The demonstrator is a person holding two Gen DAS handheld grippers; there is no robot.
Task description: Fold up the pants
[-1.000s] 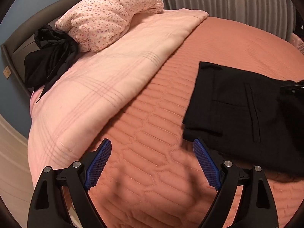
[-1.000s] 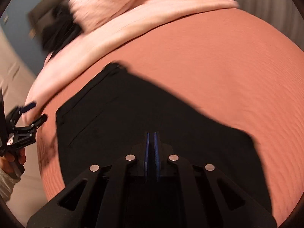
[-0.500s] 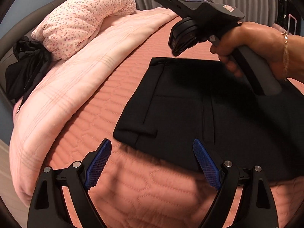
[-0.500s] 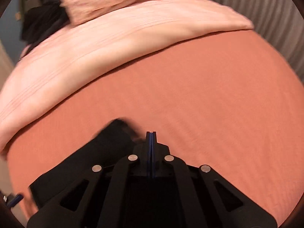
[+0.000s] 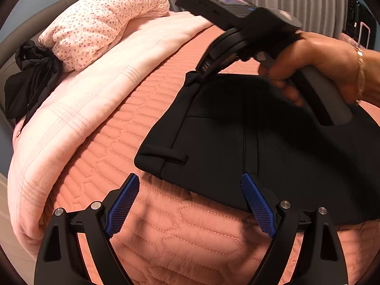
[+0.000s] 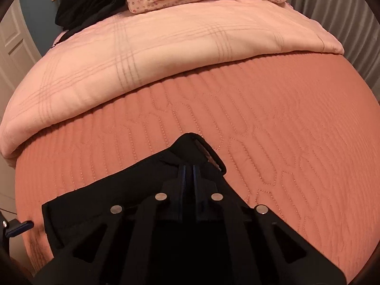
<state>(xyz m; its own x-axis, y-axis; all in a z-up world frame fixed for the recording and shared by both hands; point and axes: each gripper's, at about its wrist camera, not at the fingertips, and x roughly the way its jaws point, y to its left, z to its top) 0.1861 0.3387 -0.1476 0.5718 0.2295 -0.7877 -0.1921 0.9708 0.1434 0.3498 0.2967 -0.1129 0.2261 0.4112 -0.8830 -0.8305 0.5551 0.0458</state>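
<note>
I see the black pants (image 5: 249, 142) lying on the orange quilt (image 5: 166, 225) of the bed, already folded into a thick flat piece, with the waistband side toward the pink blanket (image 5: 78, 109). My right tongs (image 6: 188, 169) are nearly closed and pinch the far corner of the waistband, which is lifted a little from the quilt. My left tongs (image 5: 190, 204) are wide and hold nothing; they hover just before the near corner of the pants, with 1 blue pad over the cloth edge. I judge the step in hand is placing and straightening the folded piece. The next move, I think, needs the left tongs to go forward and close on the near corner, so both corners can be pulled even.
</note>
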